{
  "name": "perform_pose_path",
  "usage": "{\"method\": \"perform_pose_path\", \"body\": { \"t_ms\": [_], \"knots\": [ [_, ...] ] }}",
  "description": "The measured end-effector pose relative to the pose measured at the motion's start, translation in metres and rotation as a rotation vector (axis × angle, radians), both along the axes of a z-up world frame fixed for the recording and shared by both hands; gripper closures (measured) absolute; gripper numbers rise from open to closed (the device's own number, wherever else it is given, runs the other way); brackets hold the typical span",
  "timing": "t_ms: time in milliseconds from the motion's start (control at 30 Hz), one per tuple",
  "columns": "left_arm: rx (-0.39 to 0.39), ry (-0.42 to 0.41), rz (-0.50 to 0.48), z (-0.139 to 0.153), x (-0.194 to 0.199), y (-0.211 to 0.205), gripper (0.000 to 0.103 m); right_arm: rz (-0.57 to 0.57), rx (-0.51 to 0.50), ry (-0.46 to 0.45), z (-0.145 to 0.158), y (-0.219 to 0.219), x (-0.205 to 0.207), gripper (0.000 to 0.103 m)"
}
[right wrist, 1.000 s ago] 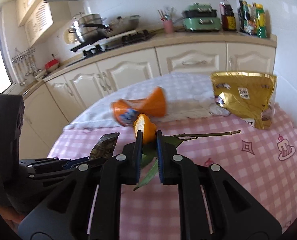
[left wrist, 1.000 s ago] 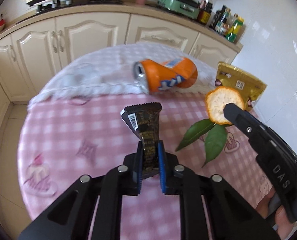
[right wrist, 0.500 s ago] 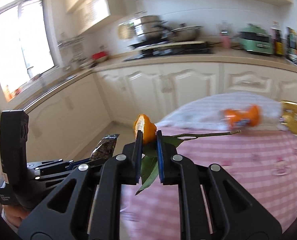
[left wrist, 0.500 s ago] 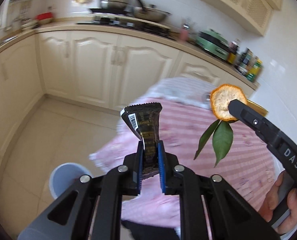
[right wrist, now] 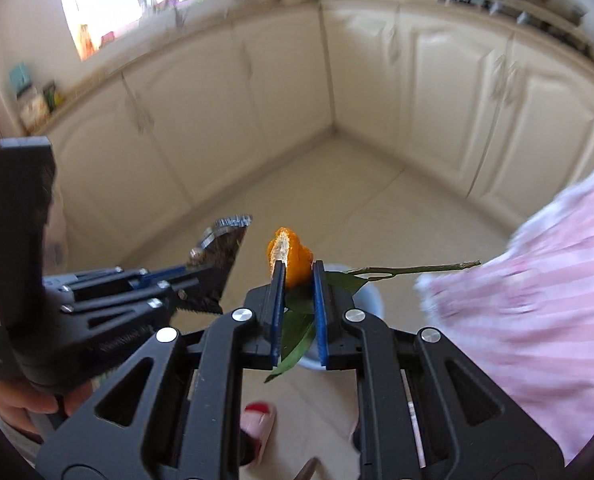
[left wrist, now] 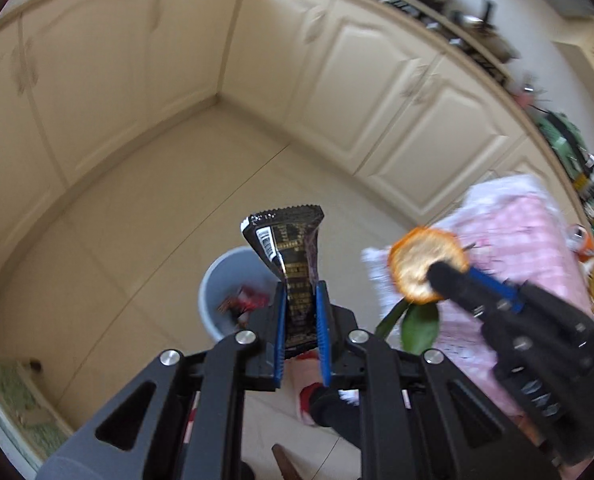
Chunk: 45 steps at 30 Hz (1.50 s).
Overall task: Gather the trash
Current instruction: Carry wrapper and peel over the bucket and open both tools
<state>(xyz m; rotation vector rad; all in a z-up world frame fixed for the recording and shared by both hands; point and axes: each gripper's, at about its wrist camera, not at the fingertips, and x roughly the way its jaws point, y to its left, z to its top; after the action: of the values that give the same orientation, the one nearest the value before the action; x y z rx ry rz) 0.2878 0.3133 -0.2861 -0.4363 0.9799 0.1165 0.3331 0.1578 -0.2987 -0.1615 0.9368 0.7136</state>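
Cream cabinet doors (left wrist: 381, 92) wrap the corner, pale floor tiles (left wrist: 145, 208) below, and a pink checked cloth on the bench (left wrist: 537, 248) at the right edge. I've got the left gripper (left wrist: 300, 296) with its jaws narrow, pinching the lower end of a black snack wrapper (left wrist: 287, 248): thin crinkly foil, weightless, springy, so a firm pinch near the crimped seam suits it. The right gripper (right wrist: 299, 280) has its jaws narrow on an orange peel (right wrist: 291, 258), leathery outside, pithy inside, with limp green leaves (right wrist: 297, 336) and a stiff twig (right wrist: 417, 269) trailing; I judge the peel the safest hold, since leaves tear. Both pieces hang over the floor near the grey plastic bin (left wrist: 225, 280), round and smooth, rubbish already inside.
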Motion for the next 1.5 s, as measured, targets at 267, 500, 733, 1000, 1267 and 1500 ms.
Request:
{"method": "perform_pose_path", "body": {
  "t_ms": [267, 500, 733, 1000, 1267, 1500],
  "knots": [
    [-0.083, 0.133, 0.044, -0.085, 0.029, 0.038, 0.09, 0.008, -0.106, 0.137, -0.093, 0.044, 0.051, 0.088],
    [-0.107, 0.171, 0.022, -0.119, 0.053, 0.036, 0.09, -0.028, -0.153, 0.148, -0.124, 0.047, 0.081, 0.084],
    [-0.124, 0.192, 0.007, -0.138, 0.064, 0.031, 0.09, -0.071, -0.141, 0.141, -0.131, 0.035, 0.095, 0.057],
    [-0.136, 0.211, -0.016, -0.147, 0.071, 0.018, 0.09, -0.127, -0.157, 0.11, -0.127, 0.011, 0.097, 0.056],
    [-0.148, 0.199, -0.055, -0.139, 0.086, 0.0, 0.089, -0.179, -0.141, 0.079, -0.113, -0.01, 0.097, 0.052],
    [-0.105, 0.148, -0.092, -0.114, 0.092, -0.016, 0.064, -0.222, -0.081, 0.04, -0.088, -0.028, 0.095, 0.051]
  ]
}}
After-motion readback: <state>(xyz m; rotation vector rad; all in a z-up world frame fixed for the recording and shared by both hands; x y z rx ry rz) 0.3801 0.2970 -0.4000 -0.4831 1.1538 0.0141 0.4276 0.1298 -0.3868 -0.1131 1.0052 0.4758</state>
